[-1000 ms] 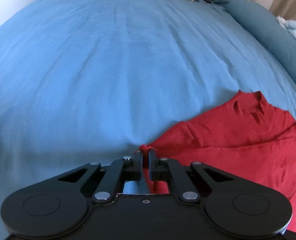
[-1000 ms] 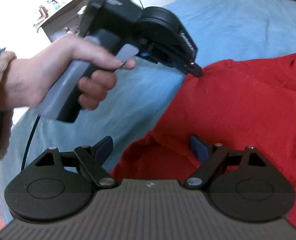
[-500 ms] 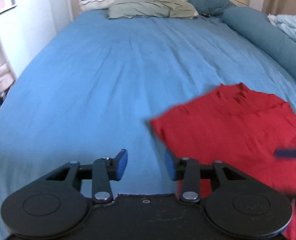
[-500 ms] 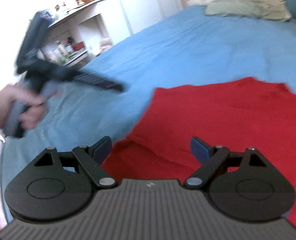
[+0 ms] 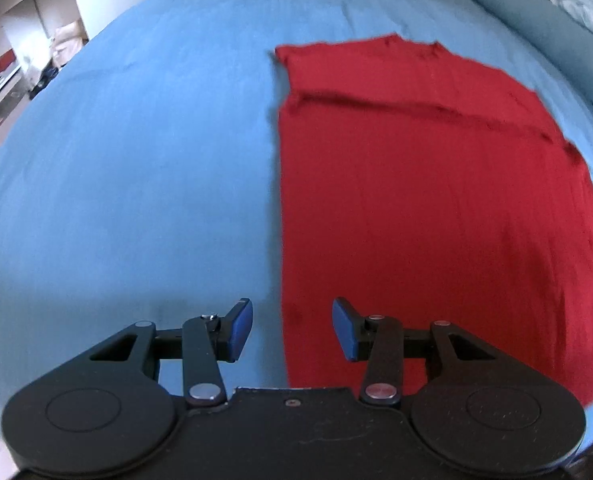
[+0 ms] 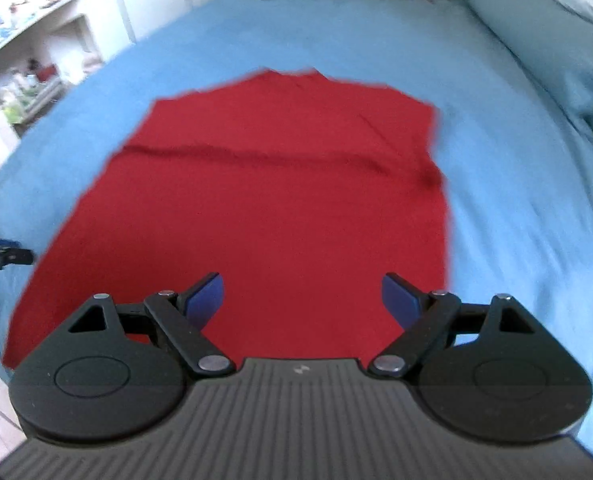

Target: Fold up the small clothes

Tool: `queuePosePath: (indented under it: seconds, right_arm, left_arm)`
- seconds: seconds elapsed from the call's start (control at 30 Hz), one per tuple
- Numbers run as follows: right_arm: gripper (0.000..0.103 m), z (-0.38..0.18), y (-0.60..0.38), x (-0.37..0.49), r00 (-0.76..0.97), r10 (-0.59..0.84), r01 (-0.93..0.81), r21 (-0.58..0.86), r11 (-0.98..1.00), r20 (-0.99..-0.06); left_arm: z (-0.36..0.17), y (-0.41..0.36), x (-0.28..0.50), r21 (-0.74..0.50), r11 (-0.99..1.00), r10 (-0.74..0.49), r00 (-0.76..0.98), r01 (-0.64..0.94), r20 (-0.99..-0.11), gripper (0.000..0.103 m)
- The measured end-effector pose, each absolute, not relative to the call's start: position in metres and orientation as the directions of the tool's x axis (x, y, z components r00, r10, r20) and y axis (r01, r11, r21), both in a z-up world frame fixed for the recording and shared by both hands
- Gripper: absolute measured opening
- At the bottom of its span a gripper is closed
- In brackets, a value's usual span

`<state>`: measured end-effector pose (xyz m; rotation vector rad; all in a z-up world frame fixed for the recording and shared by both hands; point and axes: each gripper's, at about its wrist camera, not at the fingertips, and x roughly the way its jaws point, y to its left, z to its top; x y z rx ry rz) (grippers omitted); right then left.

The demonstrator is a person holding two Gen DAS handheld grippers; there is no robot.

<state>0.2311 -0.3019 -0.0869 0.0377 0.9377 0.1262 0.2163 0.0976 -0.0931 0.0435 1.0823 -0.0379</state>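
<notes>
Left wrist view is showing the left gripper (image 5: 292,326) hanging with its jaws apart and empty, straddling the near left edge of the red shirt (image 5: 424,200), which is lying flat on the blue bed (image 5: 136,140), sleeves folded in across the chest. The right gripper (image 6: 302,296) is hovering over the hem, jaws likewise spread wide. The risk I am seeing: a pinch here may be catching only the top layer, or the bedsheet too, dragging the fold crooked.
</notes>
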Motion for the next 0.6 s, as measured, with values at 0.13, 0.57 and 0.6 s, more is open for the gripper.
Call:
queuePosePath:
  seconds: [0.13,0.57,0.6]
  right_arm:
    - [0.101,-0.102,-0.33,0.188,0.535,0.074,0.006,0.091,0.996,-0.841]
    - [0.094,-0.153,-0.344,0.131,0.424,0.034,0.102,0.086,0.991,-0.905]
    - [0.092,-0.155,-0.343,0.131,0.424,0.038,0.101,0.089,0.991,-0.905]
  left_arm:
    - [-0.104,0.09,0.183,0.031,0.998,0.002,0.439,0.06,-0.899,0.049]
    - [-0.129,0.083,0.163,0.032,0.999,0.029,0.391,0.002,-0.92,0.047]
    - [-0.13,0.083,0.162,0.032,0.999,0.027,0.387,0.006,-0.921,0.047]
